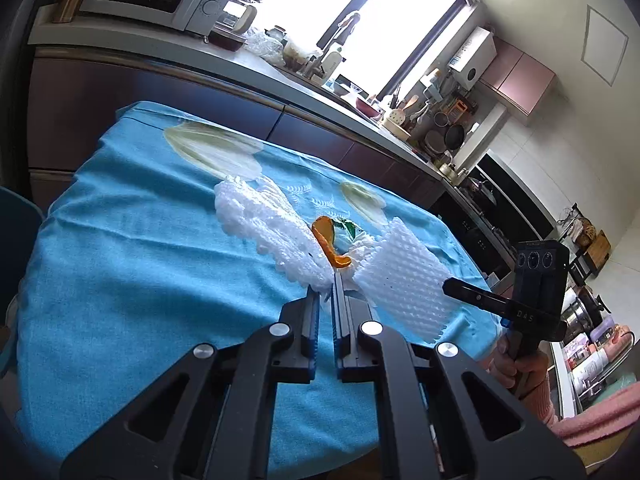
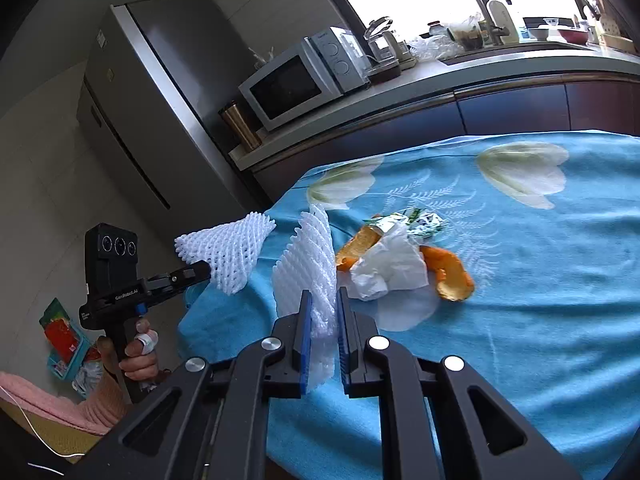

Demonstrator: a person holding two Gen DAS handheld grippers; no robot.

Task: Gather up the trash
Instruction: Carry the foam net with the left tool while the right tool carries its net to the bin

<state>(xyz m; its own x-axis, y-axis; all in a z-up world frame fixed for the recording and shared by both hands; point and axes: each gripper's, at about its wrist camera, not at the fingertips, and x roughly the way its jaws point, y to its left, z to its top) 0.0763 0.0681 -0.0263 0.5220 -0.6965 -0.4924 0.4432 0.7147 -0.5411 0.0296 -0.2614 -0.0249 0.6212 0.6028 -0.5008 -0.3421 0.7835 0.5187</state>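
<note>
The left tongs (image 1: 327, 280) clamp one white foam net (image 1: 272, 228), and the right tongs (image 2: 324, 300) clamp another foam net (image 2: 310, 256), both lifted over the bench's (image 2: 540, 320) near edge. Farther in, orange peel (image 2: 450, 276), a crumpled tissue (image 2: 390, 270) and a green wrapper (image 2: 420, 224) lie mid-bench.

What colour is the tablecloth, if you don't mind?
Blue tablecloth with white tulips, clearest in the right wrist view.

Foam nets (image 1: 272, 220), seemingly in hand-held grippers (image 1: 326, 284)
</note>
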